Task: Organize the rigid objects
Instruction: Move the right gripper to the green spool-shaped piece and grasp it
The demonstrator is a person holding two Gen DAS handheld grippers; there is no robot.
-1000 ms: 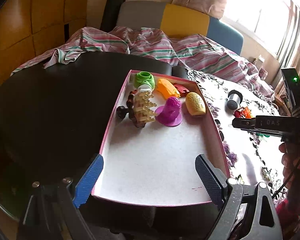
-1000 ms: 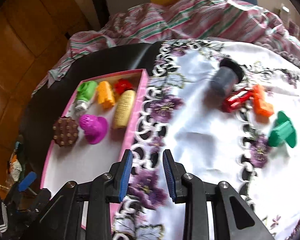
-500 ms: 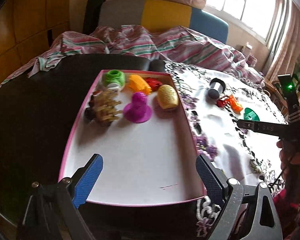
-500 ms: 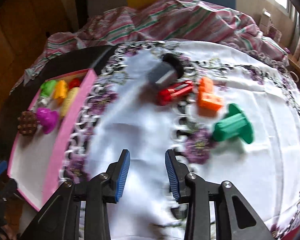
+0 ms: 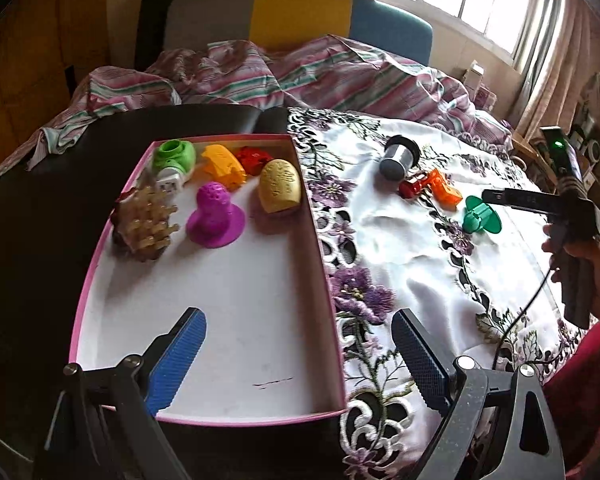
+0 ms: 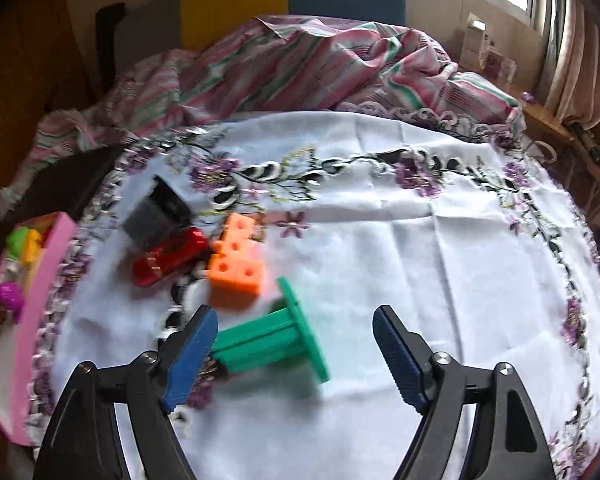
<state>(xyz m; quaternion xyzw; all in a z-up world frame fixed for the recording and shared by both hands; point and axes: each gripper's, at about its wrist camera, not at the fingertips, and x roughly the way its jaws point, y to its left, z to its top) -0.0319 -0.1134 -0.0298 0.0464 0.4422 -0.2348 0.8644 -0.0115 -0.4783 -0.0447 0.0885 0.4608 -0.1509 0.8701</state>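
A pink-rimmed white tray (image 5: 324, 264) holds several toys, among them a purple cone (image 5: 214, 220), a yellow oval (image 5: 280, 186) and a spiky brown piece (image 5: 146, 226). My left gripper (image 5: 300, 360) is open and empty over the tray's near edge. On the white embroidered cloth lie a green spool (image 6: 272, 344), an orange block (image 6: 236, 264), a red piece (image 6: 168, 256) and a dark cylinder (image 6: 156, 212). My right gripper (image 6: 296, 354) is open, its fingers on either side of the green spool. The spool (image 5: 480, 220) also shows in the left wrist view.
The tray's pink wall (image 6: 40, 288) stands at the left of the right wrist view. A striped blanket (image 5: 300, 76) is bunched along the back of the round table. The dark bare tabletop (image 5: 40, 220) lies left of the tray.
My right gripper has opened wide and moved forward to the green spool. The left gripper has shifted right, over the tray's right wall.
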